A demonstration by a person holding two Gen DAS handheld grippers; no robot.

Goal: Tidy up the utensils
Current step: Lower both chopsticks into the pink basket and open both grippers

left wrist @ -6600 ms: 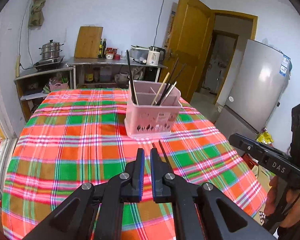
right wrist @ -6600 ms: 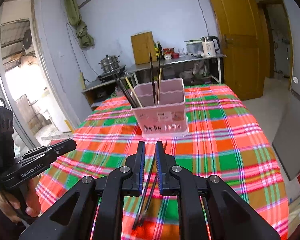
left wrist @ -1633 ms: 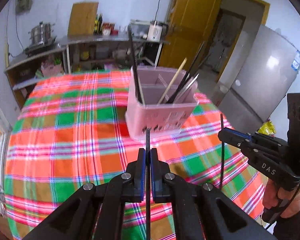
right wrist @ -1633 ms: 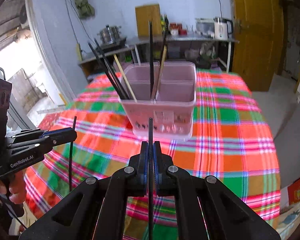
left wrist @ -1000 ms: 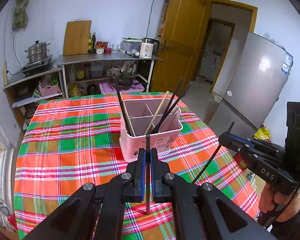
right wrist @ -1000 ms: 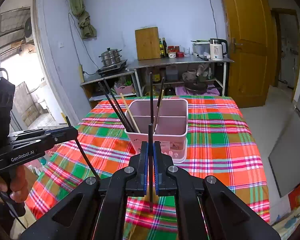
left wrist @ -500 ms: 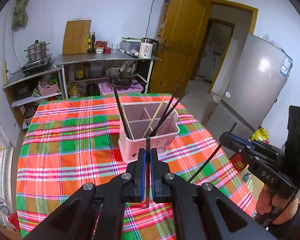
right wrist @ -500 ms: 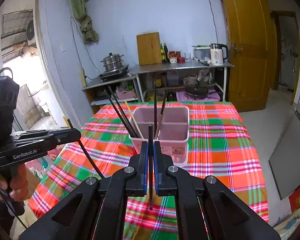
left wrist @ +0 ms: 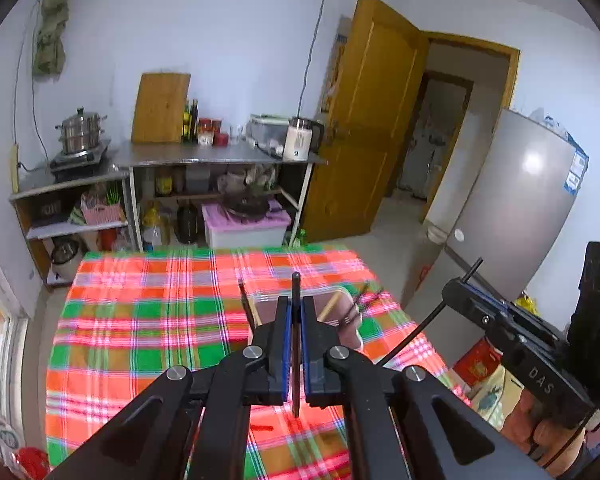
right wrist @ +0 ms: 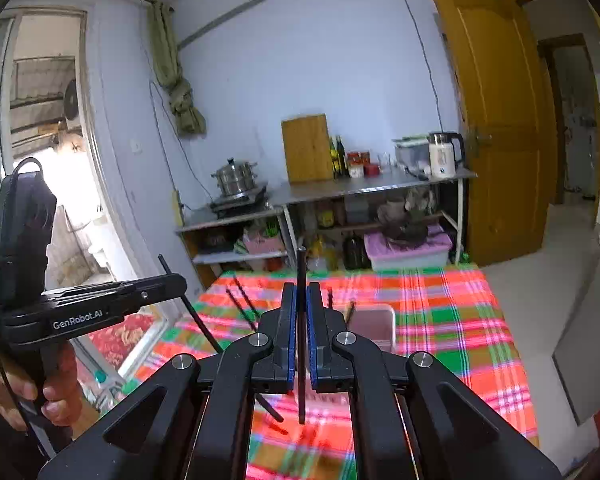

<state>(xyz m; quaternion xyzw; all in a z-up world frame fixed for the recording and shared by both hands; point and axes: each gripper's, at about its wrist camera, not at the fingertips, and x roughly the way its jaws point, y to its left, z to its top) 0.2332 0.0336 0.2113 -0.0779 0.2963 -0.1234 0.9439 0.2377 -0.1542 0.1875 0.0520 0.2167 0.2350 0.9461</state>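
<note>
Two black chopsticks are being carried above the desk (left wrist: 112, 336), one in each pair of tongs. The left tongs (left wrist: 294, 344) are clamping the left chopstick (left wrist: 295, 308) between their blue pads, holding it upright with its tip sticking up at twelve o'clock, probably so it can drop end-first into a slot. The right tongs (right wrist: 299, 336) are pinching the right chopstick (right wrist: 301, 320) the same way, upright and centred between the pads. The pink holder (right wrist: 374, 320) is sitting on the checked cloth just beyond both pairs of tongs, partly hidden behind them; in the right wrist view its open top is showing at about one o'clock from the tongs. Several dark sticks (right wrist: 242, 300) and a pale wooden one (left wrist: 332, 305) are already leaning in it, fanning outward. Each tool is appearing in the other's view: the right one at three o'clock in the left wrist view, the left one at nine o'clock in the right, with a hand (right wrist: 40, 392) gripping its handle. Judging from this, both sticks are being held well above the holder so their lower ends can clear its rim before going in.
</note>
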